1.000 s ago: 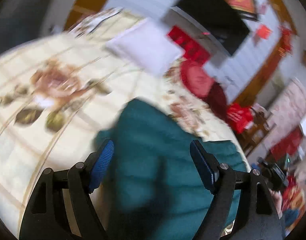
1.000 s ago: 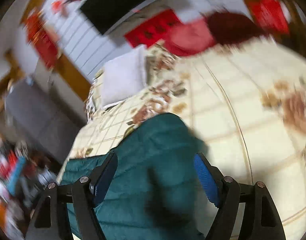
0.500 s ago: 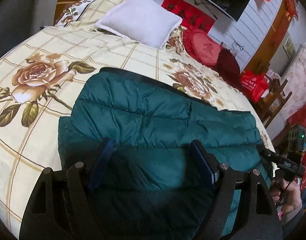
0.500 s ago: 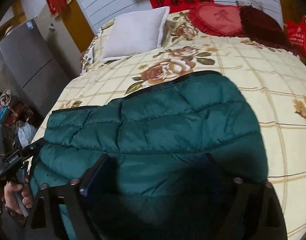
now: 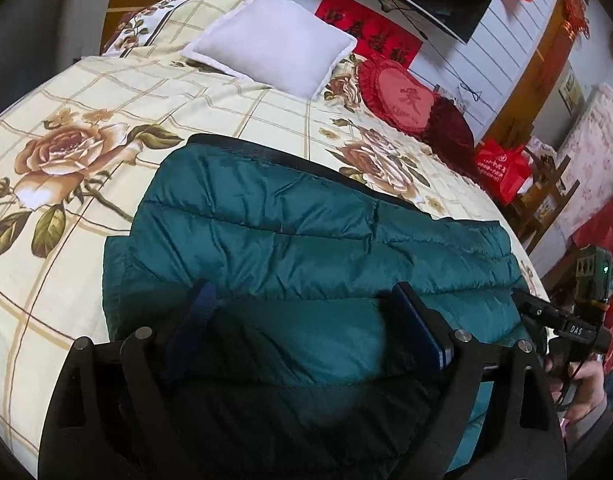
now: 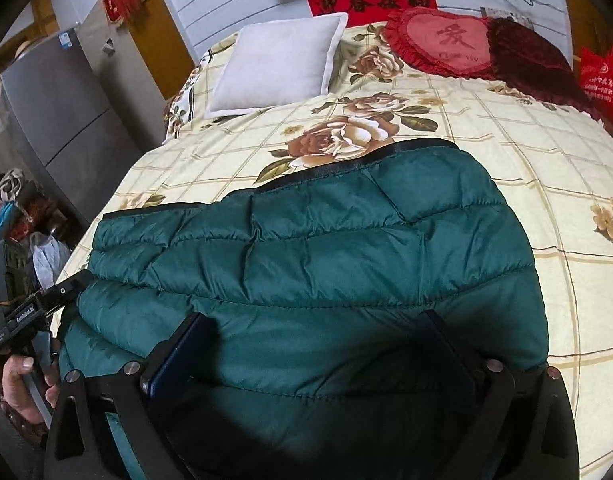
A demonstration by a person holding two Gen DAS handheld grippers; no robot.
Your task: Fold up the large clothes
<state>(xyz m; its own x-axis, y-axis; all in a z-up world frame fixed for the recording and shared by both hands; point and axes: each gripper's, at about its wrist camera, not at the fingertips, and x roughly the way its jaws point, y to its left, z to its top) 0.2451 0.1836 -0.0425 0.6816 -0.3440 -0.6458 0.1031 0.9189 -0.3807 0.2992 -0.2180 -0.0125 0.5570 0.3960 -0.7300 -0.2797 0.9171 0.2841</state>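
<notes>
A dark green quilted puffer jacket (image 5: 306,240) lies folded across the near part of a bed with a cream floral cover (image 5: 86,128). It also shows in the right wrist view (image 6: 326,248). My left gripper (image 5: 306,320) is open, with its jaws wide apart just above the jacket's near edge. My right gripper (image 6: 318,352) is open too, over the near edge at the other end. Neither holds any cloth. Each view shows the other gripper and its hand at the side (image 5: 566,328) (image 6: 22,320).
A white pillow (image 5: 274,56), a red heart cushion (image 5: 402,96) and a dark red cushion (image 5: 450,124) lie at the bed's head. A grey fridge (image 6: 58,120) stands left of the bed. Red bags and wooden furniture (image 5: 518,176) stand on the right.
Both grippers have swung from a blurred, tilted pose to a level one over the jacket's near edge. The jacket now lies flat and spread across the bed.
</notes>
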